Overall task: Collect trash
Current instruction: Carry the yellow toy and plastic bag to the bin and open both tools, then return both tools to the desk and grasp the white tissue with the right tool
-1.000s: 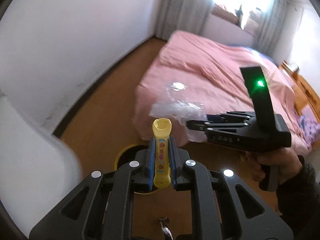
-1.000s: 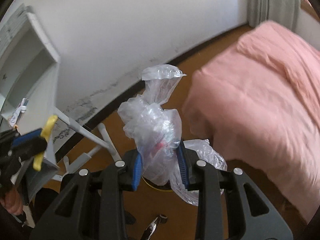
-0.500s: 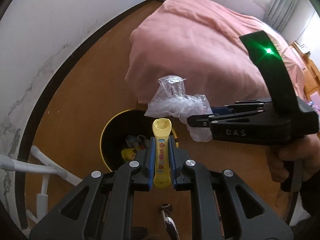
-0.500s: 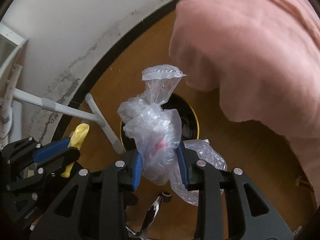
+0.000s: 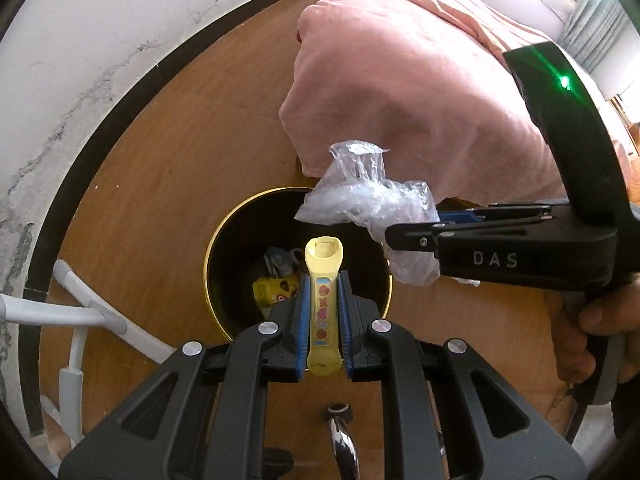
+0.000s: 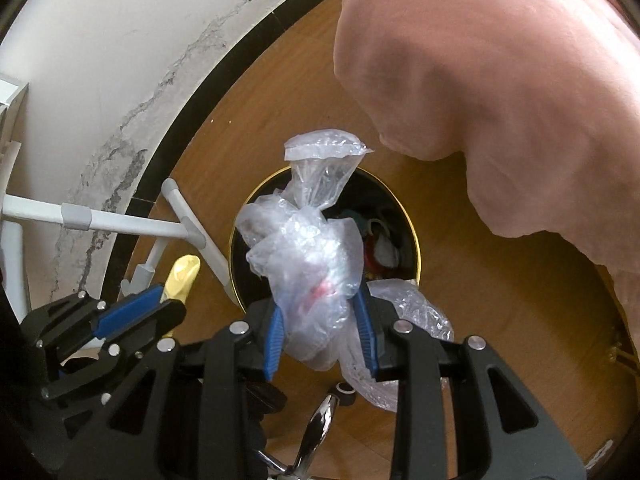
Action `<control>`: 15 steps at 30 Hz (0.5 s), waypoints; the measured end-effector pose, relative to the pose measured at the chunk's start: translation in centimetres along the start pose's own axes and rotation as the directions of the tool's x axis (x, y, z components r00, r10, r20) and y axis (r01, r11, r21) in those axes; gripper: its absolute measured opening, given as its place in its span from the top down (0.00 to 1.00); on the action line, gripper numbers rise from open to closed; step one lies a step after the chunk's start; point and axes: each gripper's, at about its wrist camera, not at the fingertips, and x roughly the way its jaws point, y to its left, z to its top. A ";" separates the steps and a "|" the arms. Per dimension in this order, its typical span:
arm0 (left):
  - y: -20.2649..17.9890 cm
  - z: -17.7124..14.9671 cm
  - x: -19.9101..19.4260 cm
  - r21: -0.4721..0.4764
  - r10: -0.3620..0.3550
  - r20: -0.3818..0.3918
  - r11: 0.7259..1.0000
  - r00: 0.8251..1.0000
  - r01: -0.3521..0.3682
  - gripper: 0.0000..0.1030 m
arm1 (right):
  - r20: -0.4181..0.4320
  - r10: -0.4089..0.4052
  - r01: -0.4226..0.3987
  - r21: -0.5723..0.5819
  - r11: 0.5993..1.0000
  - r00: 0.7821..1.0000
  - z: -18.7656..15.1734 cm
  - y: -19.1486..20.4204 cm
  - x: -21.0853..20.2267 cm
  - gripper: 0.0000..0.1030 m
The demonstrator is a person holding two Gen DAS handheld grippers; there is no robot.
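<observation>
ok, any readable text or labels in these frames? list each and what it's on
"DAS": white letters on the black body of the right gripper, left wrist view.
Yellow tube in the left gripper: red shapes on its label, not readable as letters.
Yellow packet inside the bin: print too small to read.
Nothing else legible.

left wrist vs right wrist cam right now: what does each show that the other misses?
Left wrist only: the hand gripping the right claw's handle, that device's green light, curtains at top right, and a yellow packet in the bin.

Right wrist only: white shelf edge at far left.

Both: yellow-rimmed bin, pink bedcover, white tube frame, left claw shut on the yellow tool, right claw shut on the crumpled plastic bag.
</observation>
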 end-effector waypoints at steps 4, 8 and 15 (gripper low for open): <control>0.4 0.2 0.1 -0.008 -0.022 0.006 1.000 1.000 0.023 0.87 | 0.007 0.014 -0.013 -0.004 1.000 1.000 0.6 0.2 0.0 0.58; 0.3 0.3 -0.3 0.009 -0.019 0.011 1.000 1.000 0.019 0.71 | 0.036 0.007 -0.007 -0.010 1.000 0.999 0.7 0.7 -1.1 0.44; -0.6 0.2 -2.6 0.021 -0.020 0.050 1.000 0.999 0.019 0.41 | 0.074 -0.004 0.005 -0.010 1.000 0.997 0.3 1.2 -3.8 0.39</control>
